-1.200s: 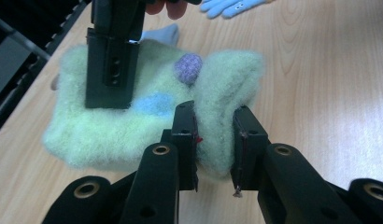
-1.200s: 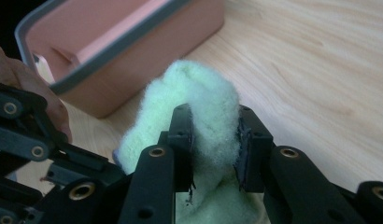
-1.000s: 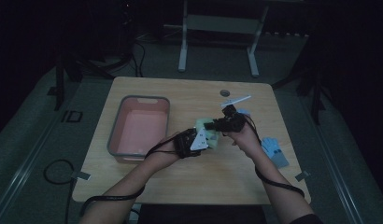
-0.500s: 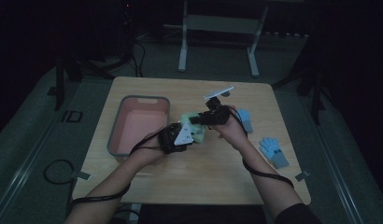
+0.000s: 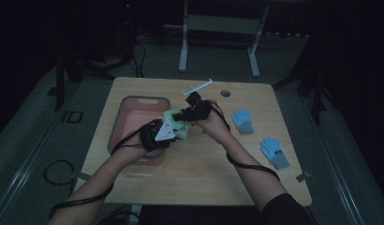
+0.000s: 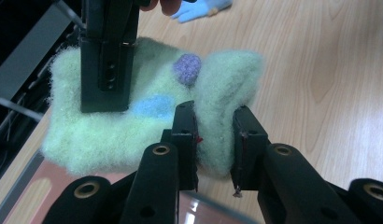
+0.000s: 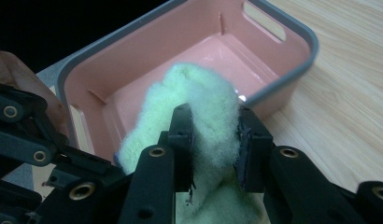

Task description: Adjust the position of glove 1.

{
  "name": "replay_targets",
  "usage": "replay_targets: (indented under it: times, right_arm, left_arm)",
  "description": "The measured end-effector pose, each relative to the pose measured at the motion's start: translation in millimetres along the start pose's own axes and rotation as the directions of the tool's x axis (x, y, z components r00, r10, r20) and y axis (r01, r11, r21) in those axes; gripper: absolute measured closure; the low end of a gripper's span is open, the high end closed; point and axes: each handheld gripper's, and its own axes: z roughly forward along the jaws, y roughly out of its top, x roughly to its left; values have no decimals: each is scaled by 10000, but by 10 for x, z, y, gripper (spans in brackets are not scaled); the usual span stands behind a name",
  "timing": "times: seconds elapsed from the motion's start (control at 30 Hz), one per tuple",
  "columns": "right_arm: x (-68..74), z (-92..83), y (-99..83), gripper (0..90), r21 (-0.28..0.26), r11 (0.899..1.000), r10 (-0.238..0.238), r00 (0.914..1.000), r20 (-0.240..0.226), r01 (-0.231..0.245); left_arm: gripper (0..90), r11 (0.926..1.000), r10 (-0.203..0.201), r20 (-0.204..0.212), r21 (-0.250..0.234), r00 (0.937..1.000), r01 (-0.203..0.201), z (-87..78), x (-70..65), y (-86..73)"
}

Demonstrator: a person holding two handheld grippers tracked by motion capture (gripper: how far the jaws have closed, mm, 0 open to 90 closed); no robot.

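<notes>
Both the left gripper (image 6: 213, 135) and the right gripper (image 7: 213, 140) stay clamped on the fuzzy green cloth (image 5: 177, 123), which has been carried leftward from the table's (image 5: 218, 164) middle to the right rim of the pink bin (image 5: 134, 117).

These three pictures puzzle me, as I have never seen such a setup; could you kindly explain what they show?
A person sits at a wooden table and holds a hand-operated tool with two black jaws in each hand. The wide picture comes from a camera above the table; the two close-ups come from cameras riding on each tool, looking along its jaws. The left tool and the right tool both pinch a fluffy pale green glove, holding it beside a pink bin with a grey rim. Two blue gloves lie on the table to the right, and a thin white object, too small to identify, lies near the far edge.
</notes>
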Motion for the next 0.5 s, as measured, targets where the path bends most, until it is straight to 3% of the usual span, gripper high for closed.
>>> replay_targets:
  times: [0.5]
  right_arm:
    - [244,448,356,715,192,9991,-358,9988,-346,365]
  left_arm:
    - [749,9987,-352,-280,372,9990,362,-284,192,-420]
